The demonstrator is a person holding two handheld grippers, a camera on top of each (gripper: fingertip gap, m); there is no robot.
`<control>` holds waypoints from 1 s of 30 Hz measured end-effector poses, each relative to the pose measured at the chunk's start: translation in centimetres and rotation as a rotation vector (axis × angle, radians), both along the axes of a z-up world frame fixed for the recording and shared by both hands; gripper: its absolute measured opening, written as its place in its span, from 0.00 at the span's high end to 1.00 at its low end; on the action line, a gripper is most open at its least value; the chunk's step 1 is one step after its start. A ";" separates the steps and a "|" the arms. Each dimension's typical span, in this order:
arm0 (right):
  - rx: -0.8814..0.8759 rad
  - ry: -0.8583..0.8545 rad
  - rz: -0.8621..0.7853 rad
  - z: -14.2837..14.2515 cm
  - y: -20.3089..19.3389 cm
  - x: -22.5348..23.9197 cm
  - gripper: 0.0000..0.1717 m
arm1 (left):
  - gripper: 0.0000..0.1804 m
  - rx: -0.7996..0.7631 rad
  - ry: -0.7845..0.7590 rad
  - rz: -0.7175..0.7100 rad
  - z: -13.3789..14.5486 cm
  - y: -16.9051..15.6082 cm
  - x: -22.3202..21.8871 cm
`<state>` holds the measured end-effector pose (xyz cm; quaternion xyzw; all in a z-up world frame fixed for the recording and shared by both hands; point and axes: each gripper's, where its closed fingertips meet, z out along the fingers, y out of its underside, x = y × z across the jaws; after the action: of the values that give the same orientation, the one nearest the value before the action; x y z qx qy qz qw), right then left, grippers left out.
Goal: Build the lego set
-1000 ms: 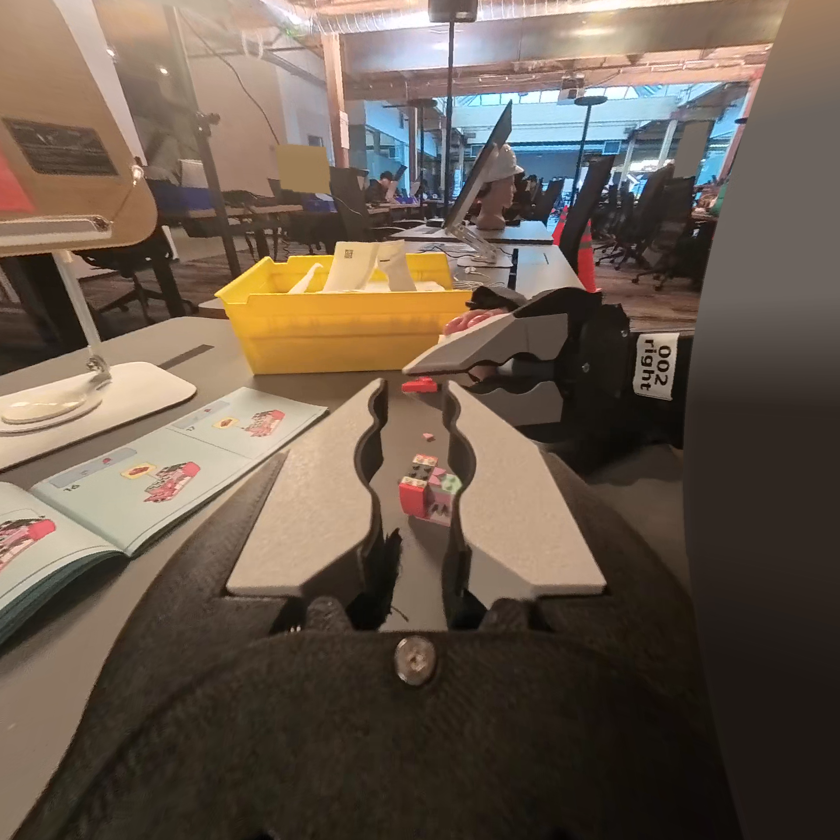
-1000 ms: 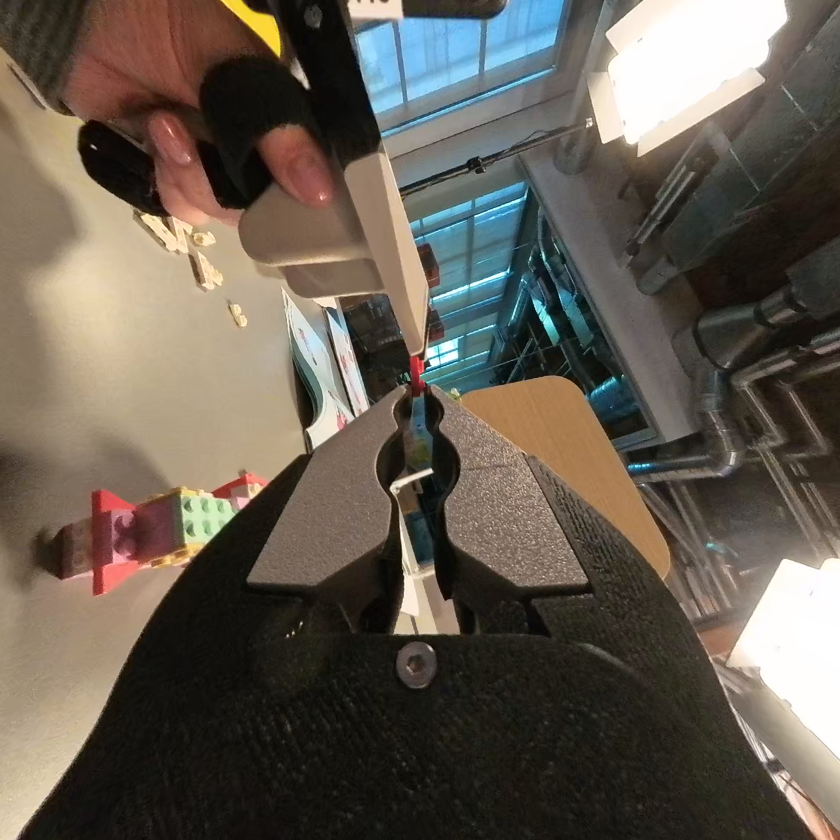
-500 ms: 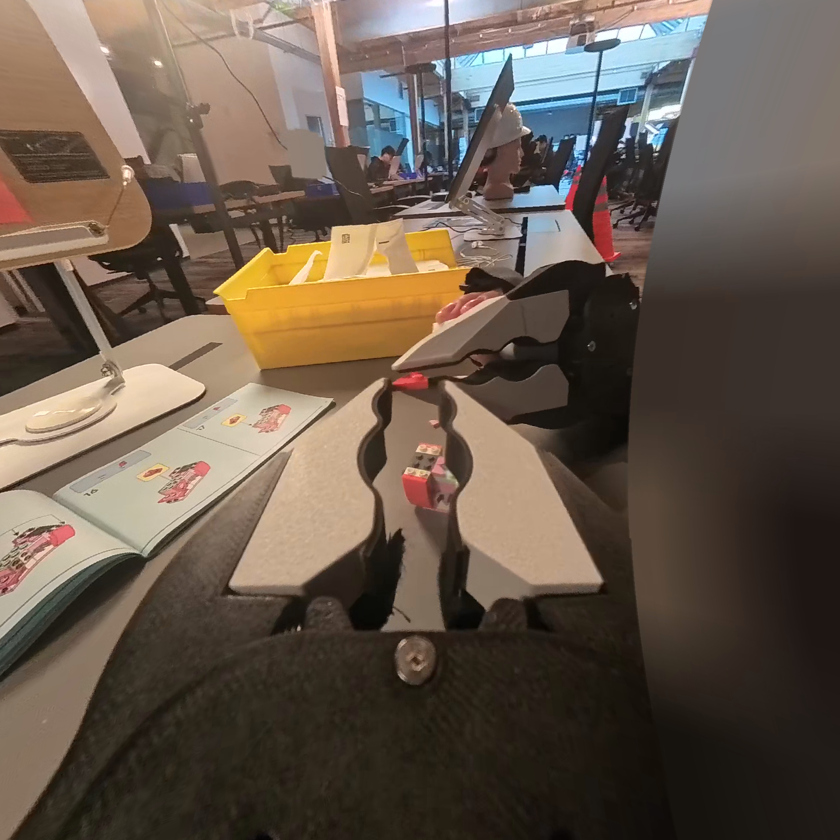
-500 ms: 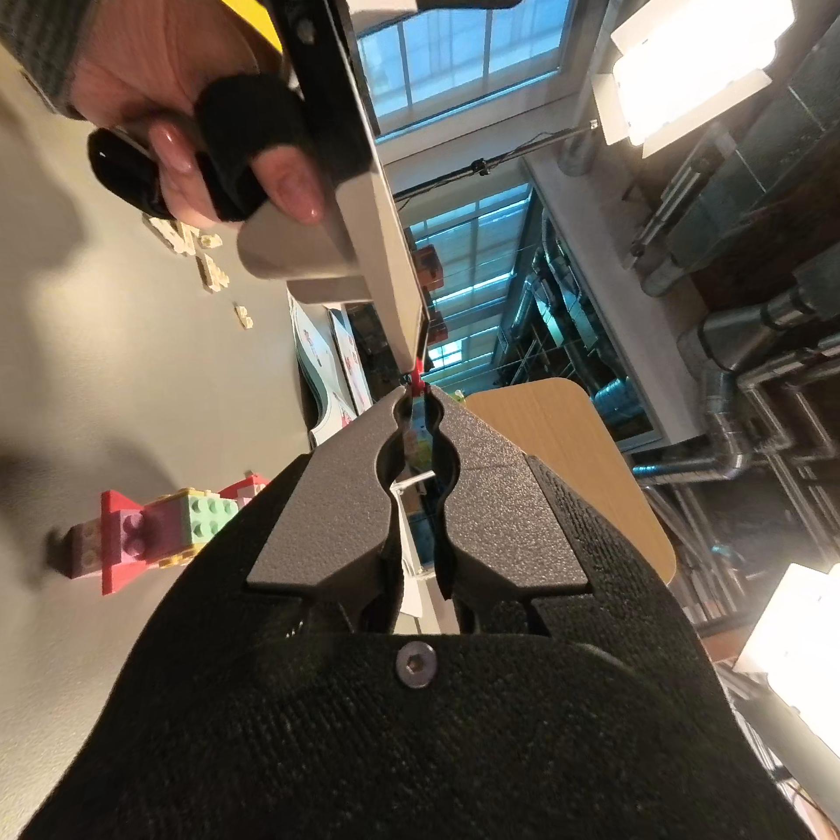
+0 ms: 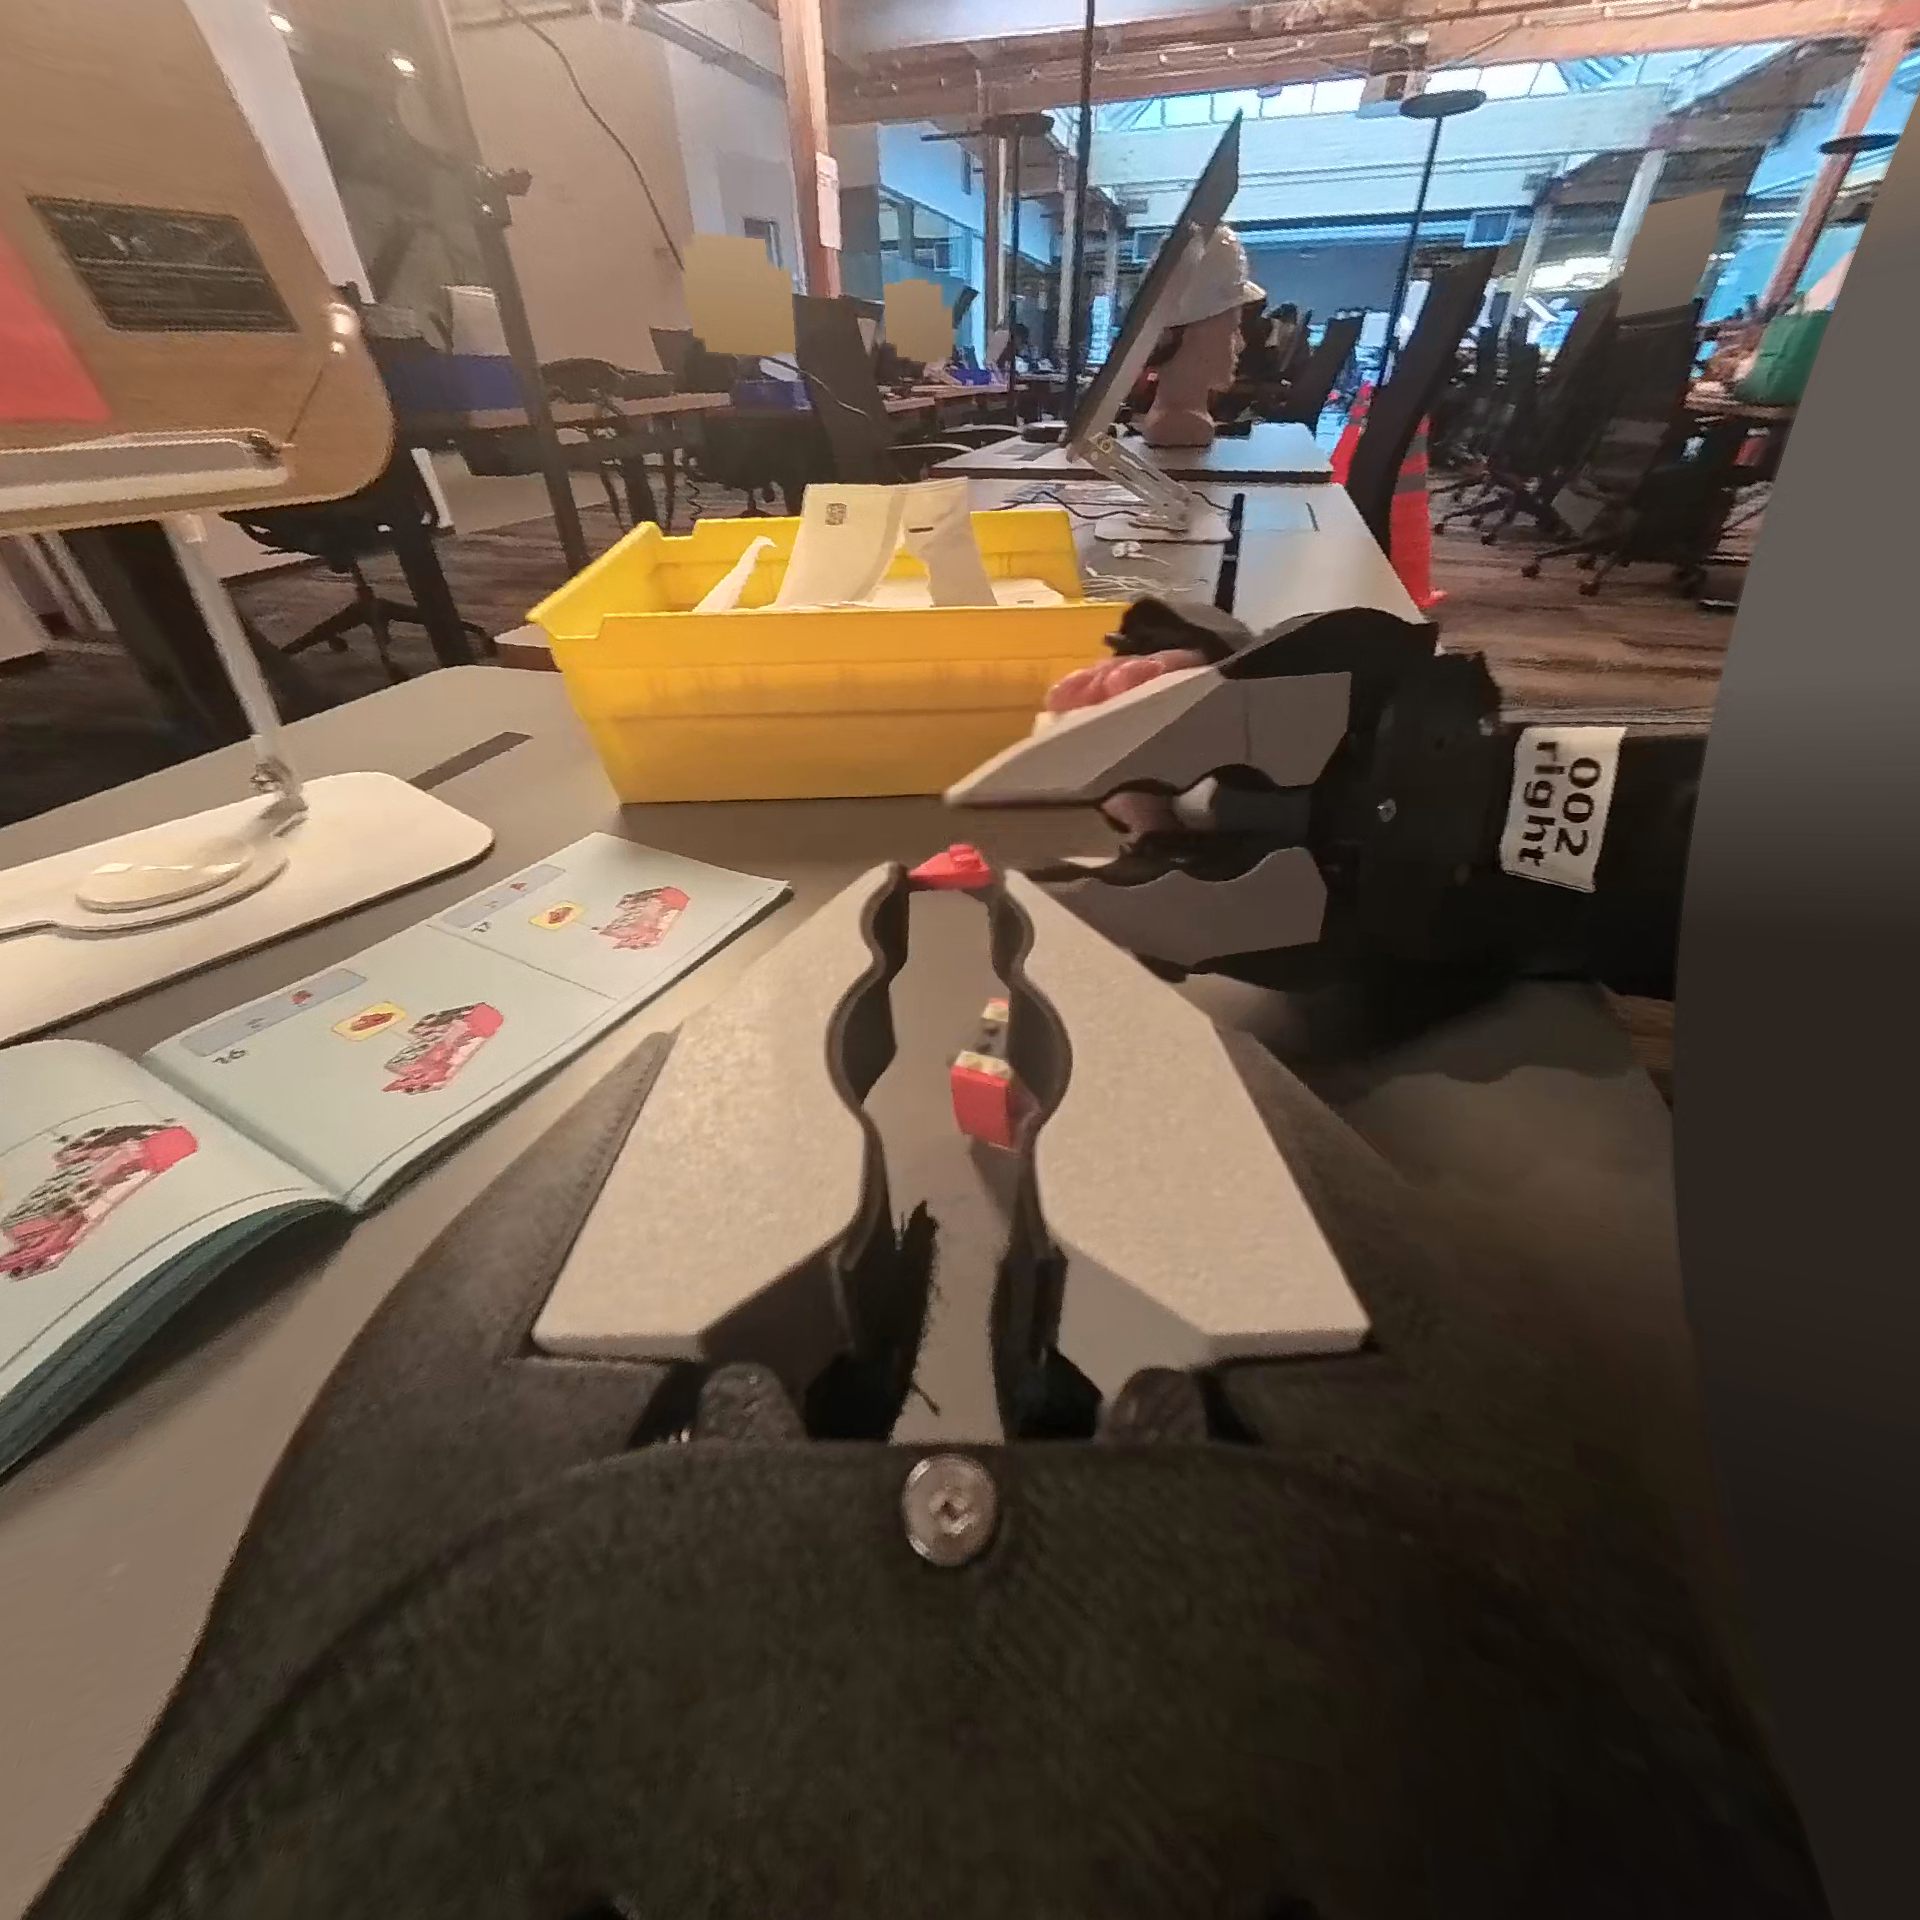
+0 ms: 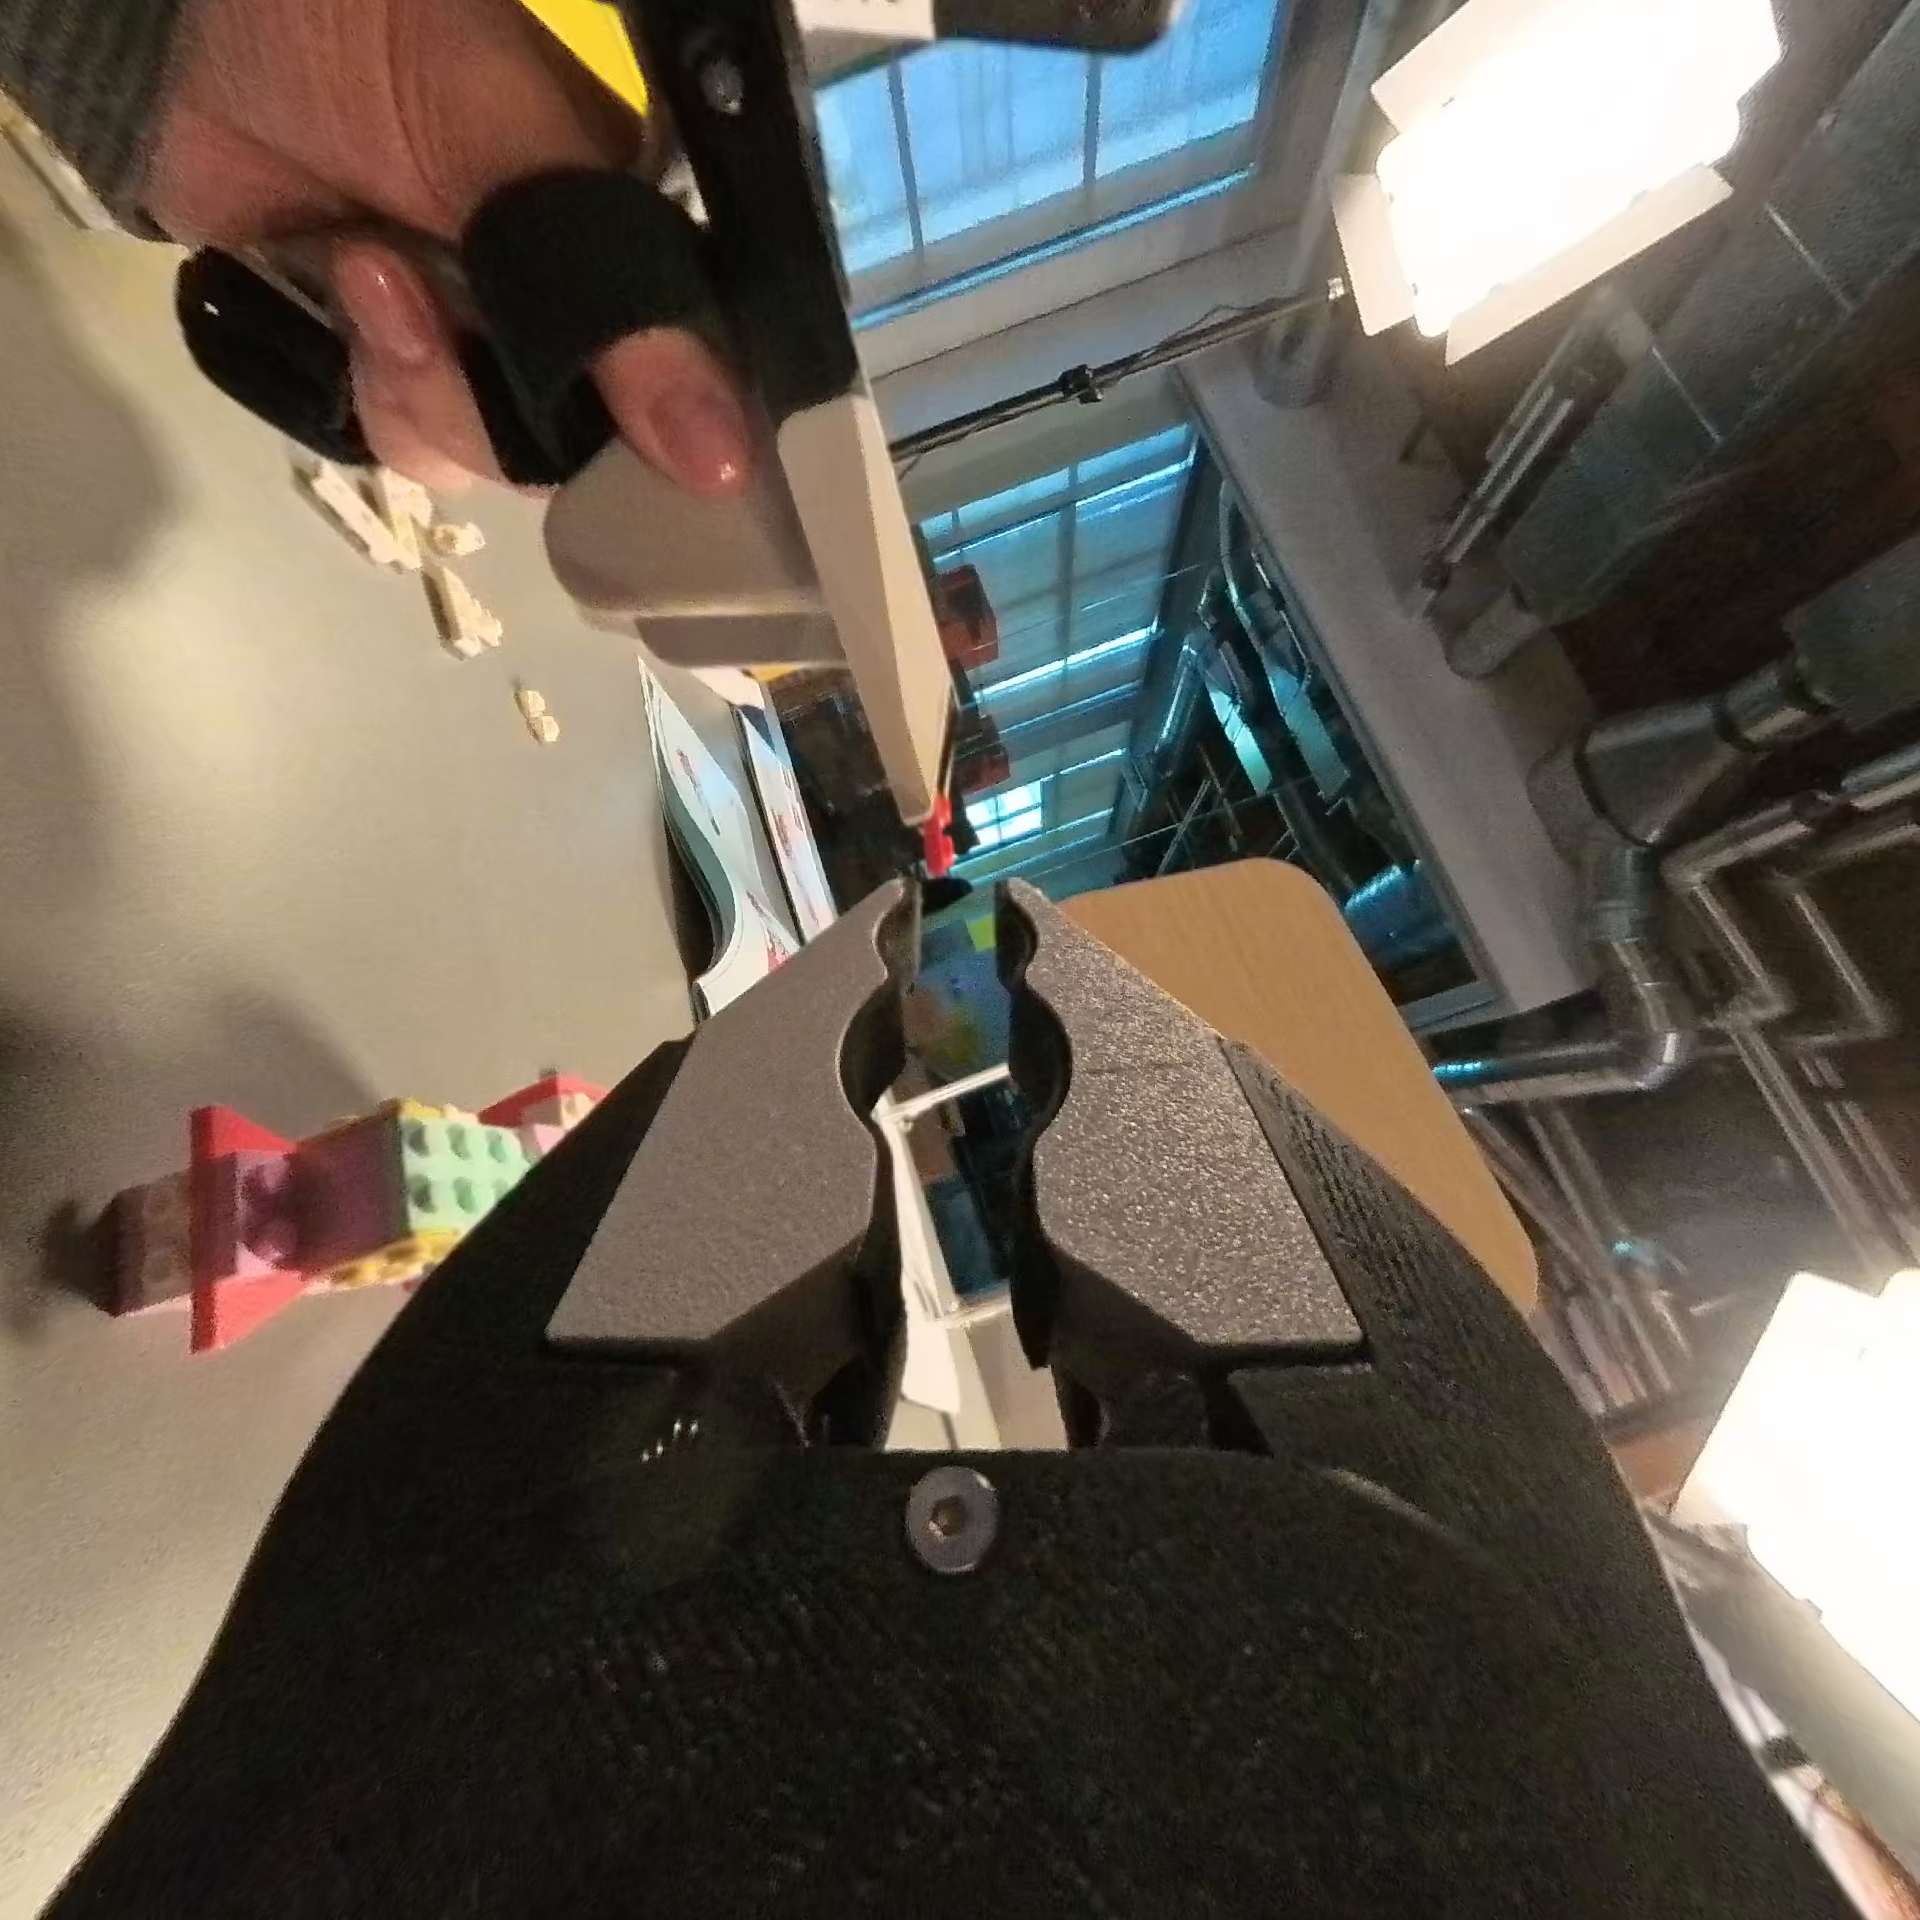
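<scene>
The left claw [image 5: 948,883] pinches a small red brick [image 5: 948,869] at its tips; the right claw [image 6: 956,891], spread and bare, sits just beside it above the tabletop [image 5: 499,717]

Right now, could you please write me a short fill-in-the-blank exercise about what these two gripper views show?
1. The left gripper is pinching a small ____ brick at its fingertips.
2. The bin on the table holding white paper is ____.
3. The right gripper has its fingers ____, with nothing between them.
4. An open ____ lies on the table left of the left gripper.

Missing words: red; yellow; apart; booklet
</scene>
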<state>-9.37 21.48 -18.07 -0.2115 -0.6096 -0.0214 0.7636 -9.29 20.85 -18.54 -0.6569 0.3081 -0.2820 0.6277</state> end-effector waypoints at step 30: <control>-1.355 -0.454 -0.078 -11.7 5.6 10.2 0.95 | 0.92 0.053 0.062 0.044 -0.4 0.5 -0.9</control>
<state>0.81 27.05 -29.72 -0.6512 -0.6248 0.2912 0.3174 -10.21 21.32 -18.91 -0.6553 0.3203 -0.2394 0.6409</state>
